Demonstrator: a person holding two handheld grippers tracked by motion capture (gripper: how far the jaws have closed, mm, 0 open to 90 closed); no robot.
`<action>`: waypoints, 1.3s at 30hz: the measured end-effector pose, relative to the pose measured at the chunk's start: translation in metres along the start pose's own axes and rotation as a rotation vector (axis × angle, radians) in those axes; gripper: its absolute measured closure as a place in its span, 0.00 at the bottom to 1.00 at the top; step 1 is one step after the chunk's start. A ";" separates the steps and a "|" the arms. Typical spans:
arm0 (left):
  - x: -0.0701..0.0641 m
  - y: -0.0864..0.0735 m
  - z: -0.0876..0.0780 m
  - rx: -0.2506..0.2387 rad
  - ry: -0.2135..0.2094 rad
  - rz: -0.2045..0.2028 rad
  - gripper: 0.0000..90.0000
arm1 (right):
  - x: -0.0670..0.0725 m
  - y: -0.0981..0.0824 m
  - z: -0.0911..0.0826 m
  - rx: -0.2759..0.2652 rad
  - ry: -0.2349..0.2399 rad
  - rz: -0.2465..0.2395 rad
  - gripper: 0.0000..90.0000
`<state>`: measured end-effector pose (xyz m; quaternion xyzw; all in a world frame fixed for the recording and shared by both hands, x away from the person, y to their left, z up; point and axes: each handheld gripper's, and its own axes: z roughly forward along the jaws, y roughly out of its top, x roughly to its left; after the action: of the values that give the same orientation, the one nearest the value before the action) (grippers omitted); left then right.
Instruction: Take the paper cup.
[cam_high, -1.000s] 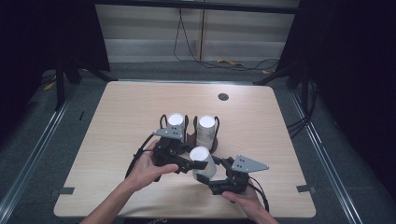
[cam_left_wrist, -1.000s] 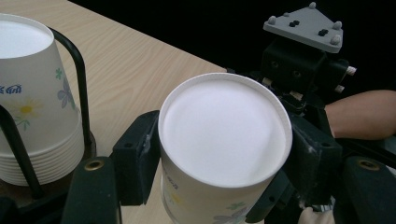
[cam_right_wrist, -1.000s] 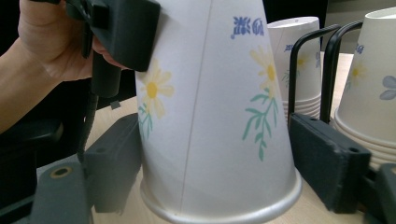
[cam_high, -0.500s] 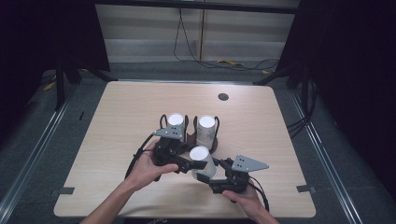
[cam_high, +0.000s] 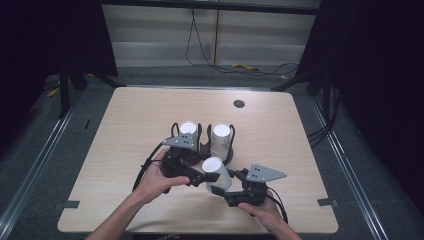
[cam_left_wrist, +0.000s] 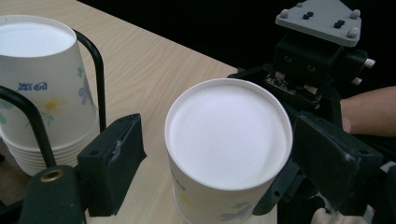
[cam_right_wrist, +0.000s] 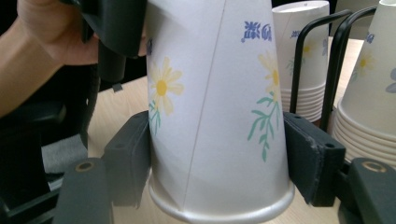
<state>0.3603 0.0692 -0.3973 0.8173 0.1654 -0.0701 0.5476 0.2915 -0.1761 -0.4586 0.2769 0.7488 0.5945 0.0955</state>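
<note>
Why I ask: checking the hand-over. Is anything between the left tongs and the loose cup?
Nothing visible. The cup sits inside the left tongs, whose jaws have just been opening, with a gap beside one jaw. The right tongs clamp it near its rim.

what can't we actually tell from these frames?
- Upturned paper cup: its inside is hidden in all views; its top is cut off by the right gripper view's edge.
- Left tool: its right pad's contact with the cup is hidden behind the cup's base in the left gripper view.
- Cup stacks: count unreadable, too small in the high view, cut off in the gripper views.
</note>
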 end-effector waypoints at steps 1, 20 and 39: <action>0.000 0.000 -0.001 -0.002 0.005 0.009 0.19 | 0.000 0.001 0.000 0.011 0.003 -0.003 0.34; 0.008 0.003 -0.033 -0.025 0.060 0.058 0.19 | -0.013 0.027 0.009 0.189 0.033 -0.085 0.36; 0.013 -0.010 -0.024 0.134 0.069 0.102 0.18 | -0.015 0.039 0.021 0.493 0.056 -0.220 0.37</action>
<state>0.3677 0.0973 -0.4008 0.8614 0.1374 -0.0247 0.4884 0.3253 -0.1604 -0.4308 0.1920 0.8990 0.3877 0.0685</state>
